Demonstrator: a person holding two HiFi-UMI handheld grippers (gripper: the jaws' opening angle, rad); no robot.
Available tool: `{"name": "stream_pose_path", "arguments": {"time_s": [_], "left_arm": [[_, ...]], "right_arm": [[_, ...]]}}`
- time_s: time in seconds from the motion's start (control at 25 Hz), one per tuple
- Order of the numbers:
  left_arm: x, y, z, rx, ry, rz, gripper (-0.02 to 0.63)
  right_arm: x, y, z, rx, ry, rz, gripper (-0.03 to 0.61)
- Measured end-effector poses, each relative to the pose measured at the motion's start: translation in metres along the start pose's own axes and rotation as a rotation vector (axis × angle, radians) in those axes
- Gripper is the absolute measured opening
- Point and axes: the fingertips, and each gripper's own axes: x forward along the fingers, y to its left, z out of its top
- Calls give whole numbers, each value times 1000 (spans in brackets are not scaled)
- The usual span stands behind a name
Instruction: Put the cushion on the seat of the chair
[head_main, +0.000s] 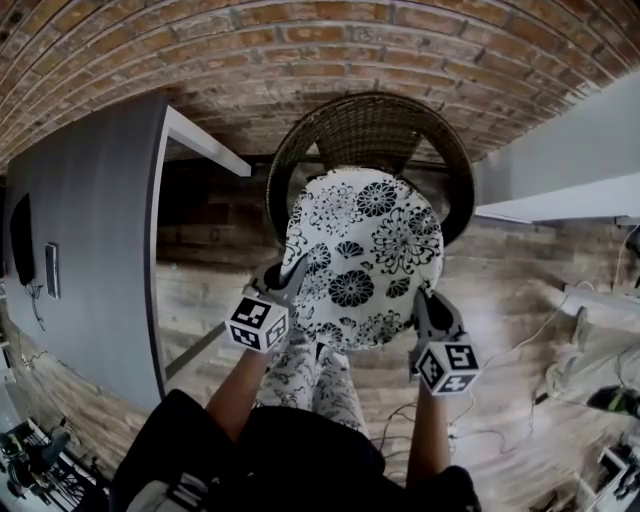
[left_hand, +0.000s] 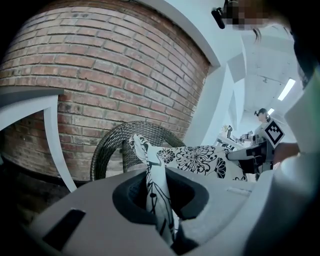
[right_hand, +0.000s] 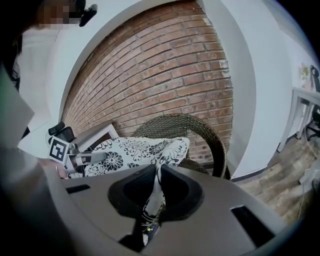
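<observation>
Cushion (head_main: 362, 258) in left gripper (head_main: 292, 272), right gripper (head_main: 428, 308)

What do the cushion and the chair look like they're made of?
The cushion looks like soft matte fabric, white with a black floral print; its pinched edges fold limply. The chair looks like dark brown woven wicker or rattan, perhaps synthetic: a basket weave shows across its curved back.

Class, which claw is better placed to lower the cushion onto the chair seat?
Neither alone. Left claw and right claw each clamp an opposite edge of the floral cushion, held over the wicker chair; probably both lower together.
</observation>
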Motion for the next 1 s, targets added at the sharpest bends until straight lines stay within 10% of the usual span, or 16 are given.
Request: {"name": "stream_pose_path", "arguments": {"time_s": [1.0], "left_arm": [[59, 27, -62, -66, 82, 11, 18]], "right_arm": [[65, -30, -33, 4, 69, -13, 28]]}}
